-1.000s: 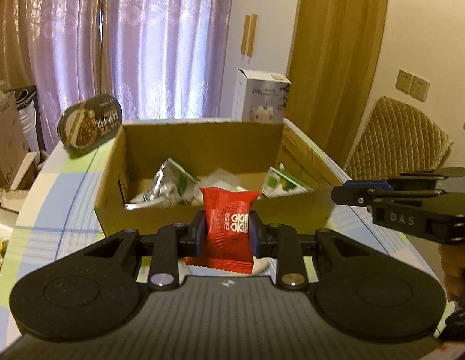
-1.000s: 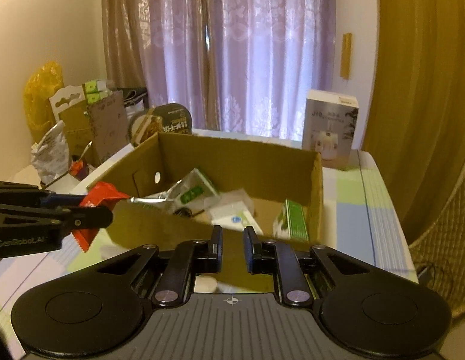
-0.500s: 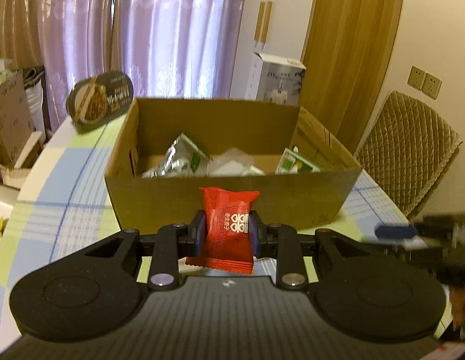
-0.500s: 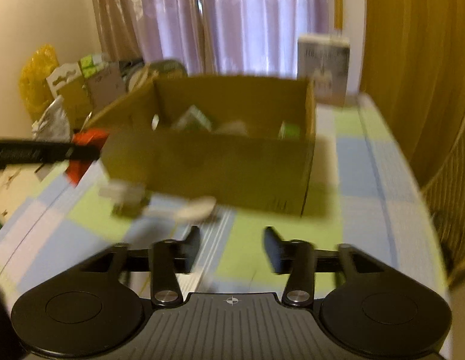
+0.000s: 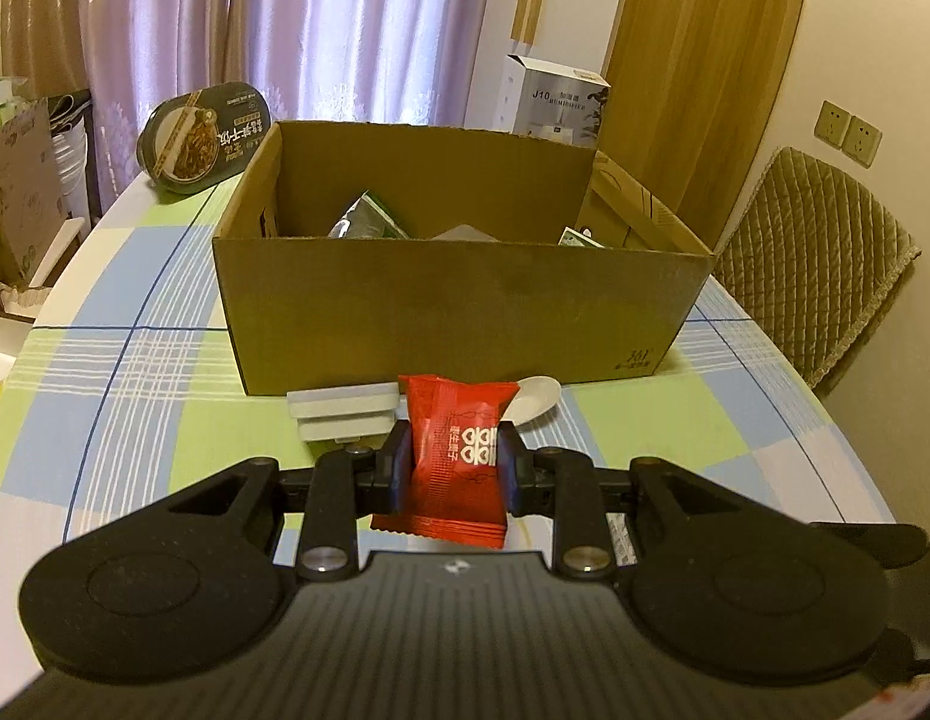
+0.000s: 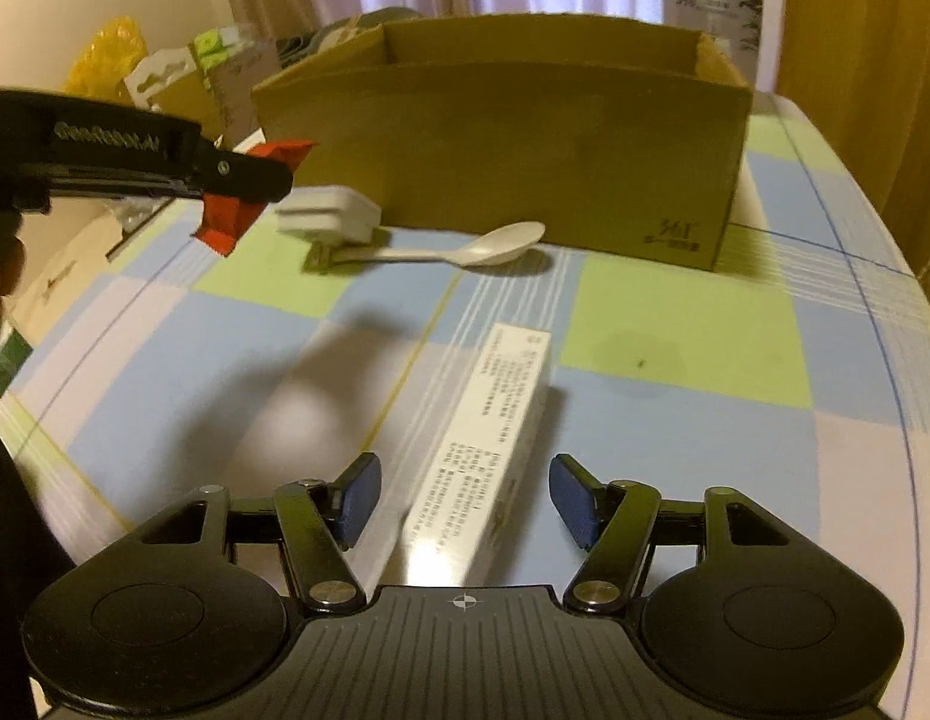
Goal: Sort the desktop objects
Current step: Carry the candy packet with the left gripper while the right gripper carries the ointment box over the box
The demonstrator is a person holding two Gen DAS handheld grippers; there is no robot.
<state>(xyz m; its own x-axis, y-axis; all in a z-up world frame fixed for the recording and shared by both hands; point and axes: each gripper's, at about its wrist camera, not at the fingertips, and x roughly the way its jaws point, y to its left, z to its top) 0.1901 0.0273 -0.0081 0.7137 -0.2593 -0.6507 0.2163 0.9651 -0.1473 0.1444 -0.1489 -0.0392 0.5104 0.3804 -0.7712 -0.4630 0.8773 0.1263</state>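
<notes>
My left gripper [image 5: 456,459] is shut on a red snack packet [image 5: 459,414], held upright above the table in front of the cardboard box [image 5: 459,300]. From the right wrist view the left gripper [image 6: 249,180] hangs at the left with the red packet [image 6: 225,222] in it. My right gripper [image 6: 465,495] is open, its fingers either side of the near end of a long white carton [image 6: 489,438] lying flat on the checked tablecloth. A white plastic spoon [image 6: 465,249] and a white adapter block [image 6: 330,213] lie against the box's front wall [image 6: 525,138].
The box holds several packets [image 5: 369,219]. Behind it stand a white product box [image 5: 555,99] and an oval noodle tub [image 5: 204,135]. A quilted chair [image 5: 813,264] sits off the table's right edge. Bags and cardboard clutter [image 6: 165,72] lie beyond the left edge.
Both grippers drew back and down from the box. The right gripper opened wide and now straddles the white carton. The left still holds the red packet.
</notes>
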